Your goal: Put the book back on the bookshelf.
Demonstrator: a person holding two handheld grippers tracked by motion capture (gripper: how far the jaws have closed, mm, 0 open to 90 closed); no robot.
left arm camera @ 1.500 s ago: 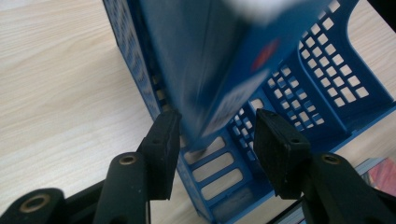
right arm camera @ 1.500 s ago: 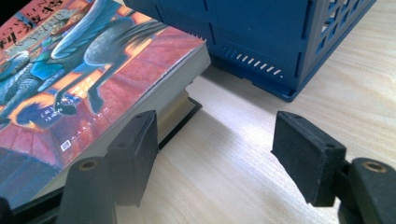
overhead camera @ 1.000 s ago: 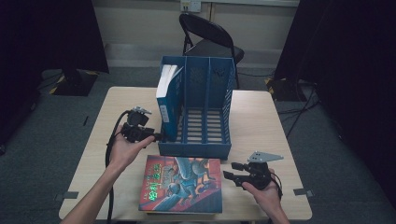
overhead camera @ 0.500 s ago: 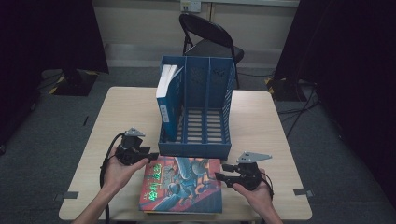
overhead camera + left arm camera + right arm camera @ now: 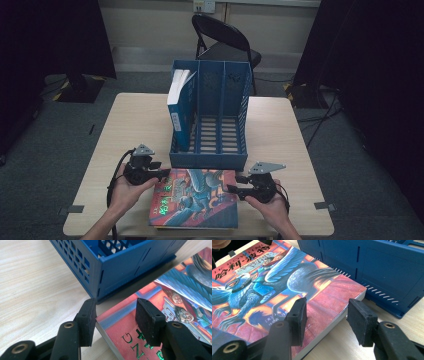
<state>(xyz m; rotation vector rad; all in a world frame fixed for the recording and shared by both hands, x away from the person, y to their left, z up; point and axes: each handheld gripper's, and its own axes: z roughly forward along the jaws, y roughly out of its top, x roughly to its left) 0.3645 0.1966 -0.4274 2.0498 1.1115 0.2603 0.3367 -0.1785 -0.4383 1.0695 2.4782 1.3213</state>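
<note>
Book (image 5: 196, 197): lies flat between both grippers, just in front of the blue file rack (image 5: 210, 117).
Left gripper (image 5: 116, 315): unclenched, jaws straddling the book's corner.
Right gripper (image 5: 327, 315): unclenched, jaws straddling the book's opposite edge.

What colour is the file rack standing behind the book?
Blue, with slotted walls; the file rack shows best in the high view.

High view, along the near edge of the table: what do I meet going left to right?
Left tongs → illustrated book lying flat → right tongs.
</note>
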